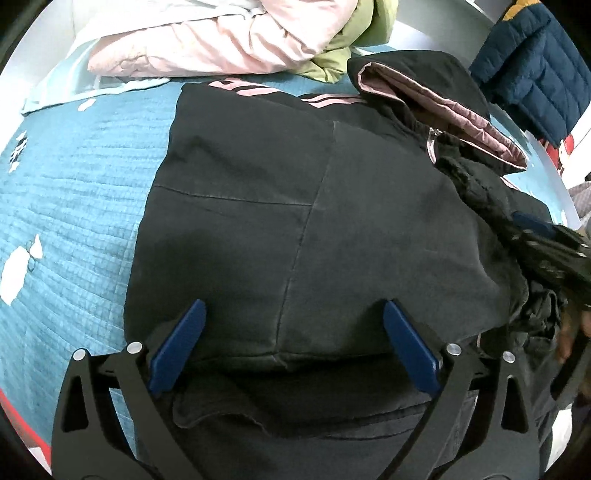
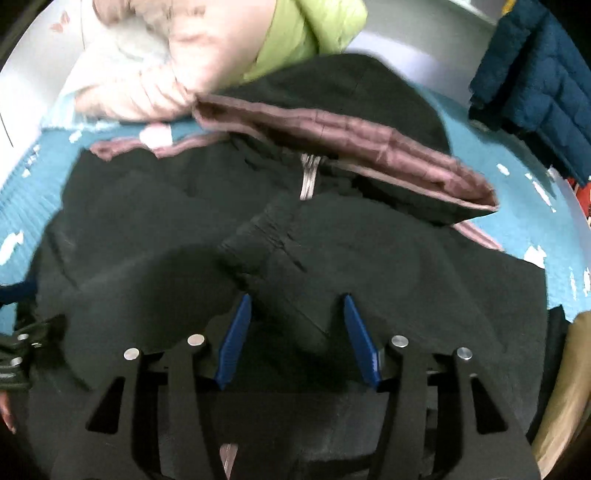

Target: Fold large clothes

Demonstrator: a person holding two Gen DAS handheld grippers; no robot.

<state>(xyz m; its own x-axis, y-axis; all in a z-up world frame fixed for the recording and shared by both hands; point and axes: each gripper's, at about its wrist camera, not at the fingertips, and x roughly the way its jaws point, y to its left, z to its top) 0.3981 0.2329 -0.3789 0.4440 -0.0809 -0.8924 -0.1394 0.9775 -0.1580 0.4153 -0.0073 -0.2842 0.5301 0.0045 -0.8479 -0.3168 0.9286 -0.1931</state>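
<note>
2 grippers, both empty right now. The left gripper (image 1: 293, 314) has its blue fingers (image 1: 181, 343) spread wide over the near edge of the black jacket (image 1: 280, 206), nothing pinched between them. The right gripper (image 2: 297, 317) sits about half open, with a folded-over sleeve (image 2: 269, 254) running up between its fingers toward 12 o'clock — the pads don't look pressed on it, so I'd call it let go.

The jacket itself is laid out flat on the teal bedspread (image 1: 74, 177), filling the middle of both views. Its hood (image 2: 354, 122), with the dusty pink lining, lies at about 1 o'clock, and the zipper pull (image 2: 308, 177) sits just below it.

Progress-wise, I'd say roughly halfway — the body looks smoothed into a tidy block and at least 1 sleeve seems tucked in across the front. Still left, as far as I can judge: the hood is sticking out, and the whole thing needs another fold to get compact.

Other stuff piled at 11 to 12 o'clock: a pale pink puffer (image 1: 207, 40) and something lime green (image 1: 354, 33). A navy quilted jacket (image 1: 535, 66) is off at 2 o'clock.
</note>
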